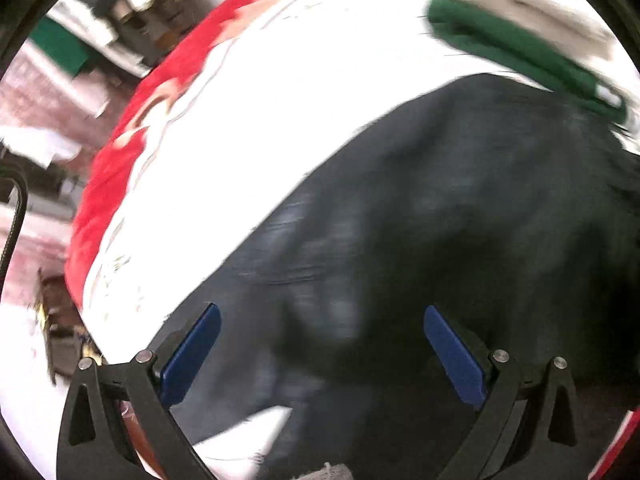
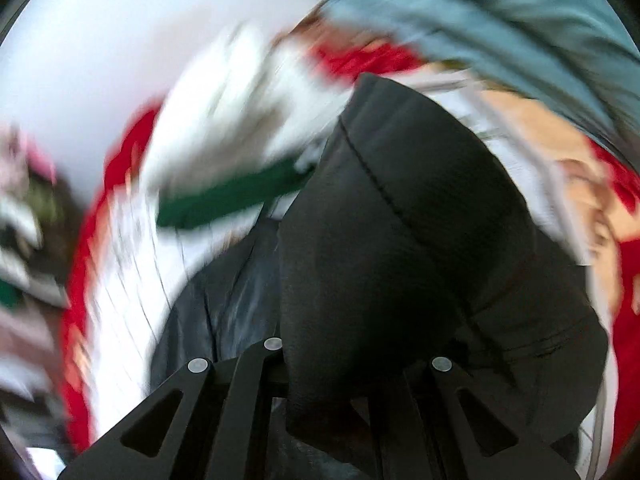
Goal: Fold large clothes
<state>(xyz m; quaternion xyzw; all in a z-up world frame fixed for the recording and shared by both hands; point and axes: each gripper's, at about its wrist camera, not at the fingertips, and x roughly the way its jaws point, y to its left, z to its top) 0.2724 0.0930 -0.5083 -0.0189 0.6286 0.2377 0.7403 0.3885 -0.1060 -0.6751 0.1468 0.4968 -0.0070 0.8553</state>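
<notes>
My right gripper is clamped on a fold of the black garment; my left gripper stands apart above it. Beyond, the white and red bedcover. With one grip, the cloth may slip and bunch.

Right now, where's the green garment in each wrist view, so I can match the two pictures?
Left wrist view: the green garment is a blurred band at upper right, beyond the black garment.
Right wrist view: it runs left of centre, beside the black garment.
Shared landmark: the red-edged white cloth under both.
</notes>
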